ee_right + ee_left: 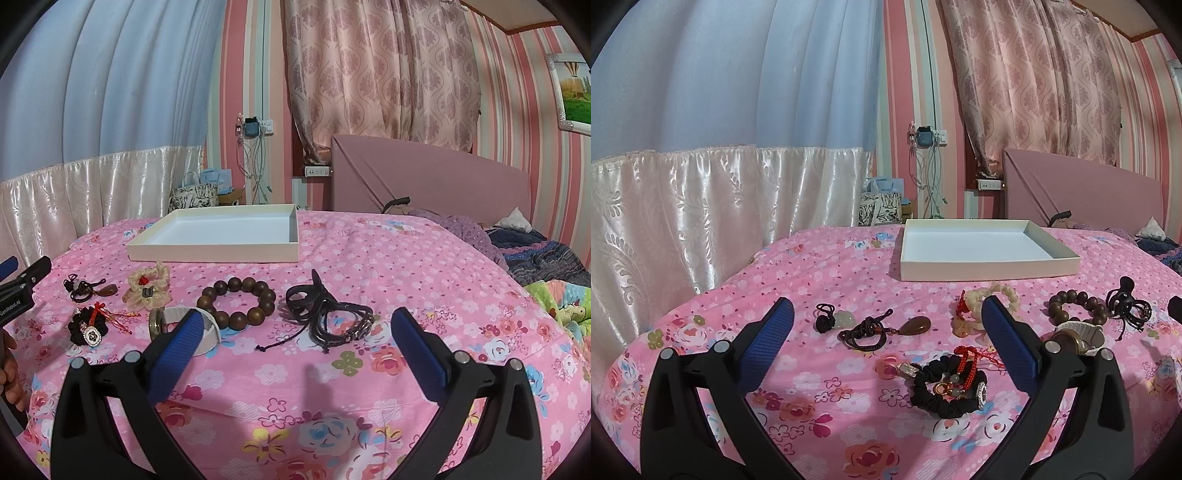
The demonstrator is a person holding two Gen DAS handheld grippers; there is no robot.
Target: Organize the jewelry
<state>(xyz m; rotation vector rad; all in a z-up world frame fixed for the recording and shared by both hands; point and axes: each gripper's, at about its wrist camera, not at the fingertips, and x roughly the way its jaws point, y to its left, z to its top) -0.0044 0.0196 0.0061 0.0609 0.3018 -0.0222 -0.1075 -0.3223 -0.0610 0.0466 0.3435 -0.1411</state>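
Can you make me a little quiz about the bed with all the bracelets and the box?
1. True or false: the white box already has jewelry in it.
2. What does the right gripper hold? A) the wooden bead bracelet B) nothing C) the black scrunchie
3. Fill in: the jewelry lies on a pink flowered ____.

Key
1. False. The box is empty, and every piece lies on the bedspread in front of it.
2. B. Its jaws are open with nothing between them, and so are the left gripper's.
3. Bedspread.
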